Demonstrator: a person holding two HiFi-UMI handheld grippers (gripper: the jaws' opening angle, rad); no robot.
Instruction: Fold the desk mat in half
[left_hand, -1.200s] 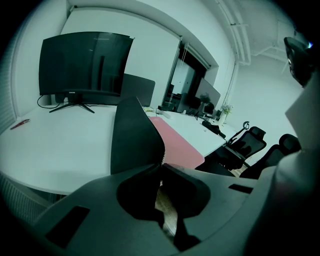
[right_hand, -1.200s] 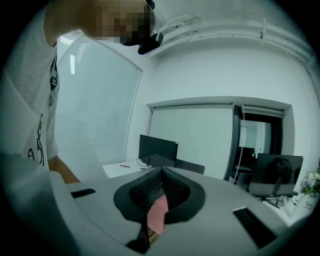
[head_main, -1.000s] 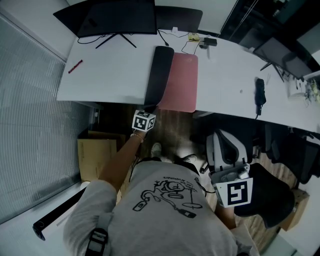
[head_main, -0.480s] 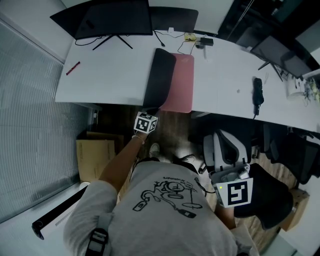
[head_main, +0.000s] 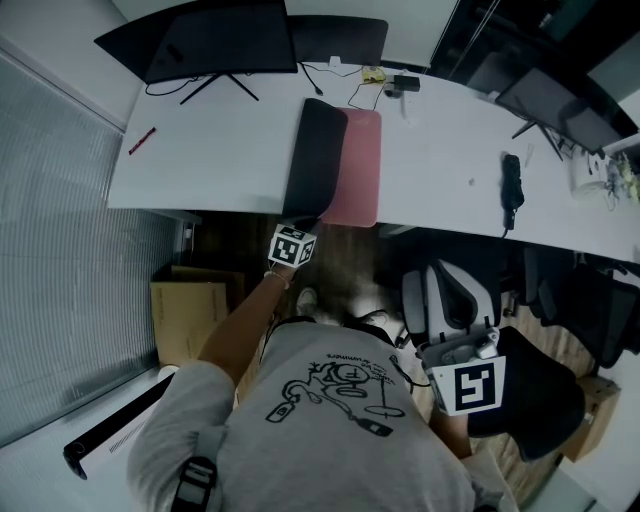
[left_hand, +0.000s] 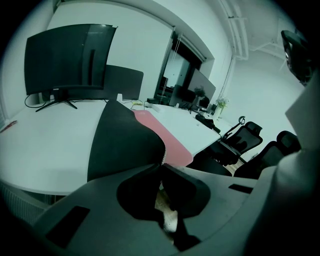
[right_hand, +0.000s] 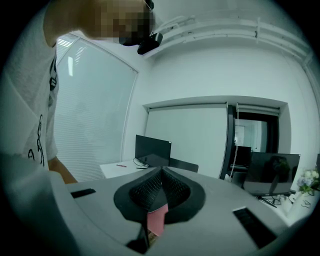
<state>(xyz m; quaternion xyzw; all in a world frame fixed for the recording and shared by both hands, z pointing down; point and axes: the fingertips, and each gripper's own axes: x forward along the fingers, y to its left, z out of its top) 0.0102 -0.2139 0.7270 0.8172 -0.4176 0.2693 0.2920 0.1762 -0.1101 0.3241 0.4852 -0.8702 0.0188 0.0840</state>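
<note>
Pink desk mat (head_main: 355, 170), black-backed, at 12 o'clock on the desk (head_main: 210, 150), appears light and floppy; left gripper (left_hand: 161, 167) clamps its 7 o'clock corner, a sound hold, while right gripper (right_hand: 161, 172) is clenched on nothing

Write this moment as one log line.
left hand-held gripper: shut on desk mat | fold: partly done | right hand-held gripper: shut, away from desk

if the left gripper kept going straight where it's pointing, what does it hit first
The desk mat itself: the left gripper is shut on its near corner, and the lifted black underside stands right ahead. Beyond it probably the white desk, though depth is unclear.
</note>
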